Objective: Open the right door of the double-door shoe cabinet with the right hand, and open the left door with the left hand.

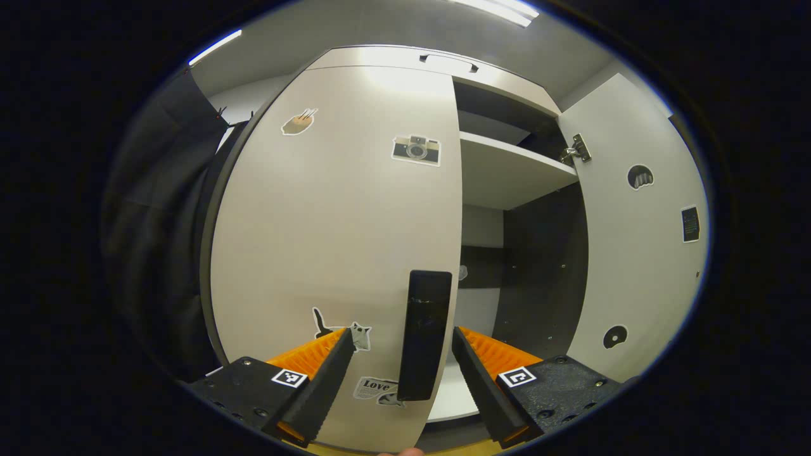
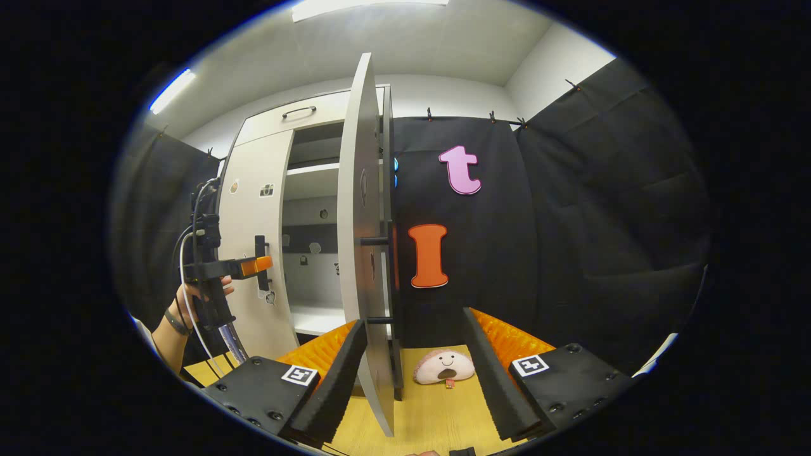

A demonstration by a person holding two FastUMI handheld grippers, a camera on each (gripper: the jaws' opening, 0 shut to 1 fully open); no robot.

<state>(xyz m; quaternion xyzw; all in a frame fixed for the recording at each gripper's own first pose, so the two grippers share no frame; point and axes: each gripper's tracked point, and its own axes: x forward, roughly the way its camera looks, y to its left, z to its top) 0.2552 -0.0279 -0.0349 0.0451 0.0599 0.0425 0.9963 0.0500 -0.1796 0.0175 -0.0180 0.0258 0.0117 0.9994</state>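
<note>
1. Now the right door [image 2: 358,253] stands swung wide, edge-on in the right gripper view, so the step in hand is the left door [image 1: 336,253], which looks closed or nearly so.
2. The left gripper [image 1: 402,345] has its jaws wide, with the dark handle [image 1: 424,332] standing upright between them and touching neither, as far as I can tell.
3. To do it well, I judge: close squarely on the handle's middle, then pull in an arc about the hinge side, not straight back, so the grip does not slip off.
4. The right gripper [image 2: 412,354] hangs with jaws wide, holding nothing; the right door's edge stands between its fingers, apparently untouched.
5. The cabinet is pale, with dark inner walls, a white shelf [image 1: 507,171] and stickers on the left door.
6. A small plush [image 2: 443,366] lies on the desk [image 2: 431,411] beside the right door.
</note>
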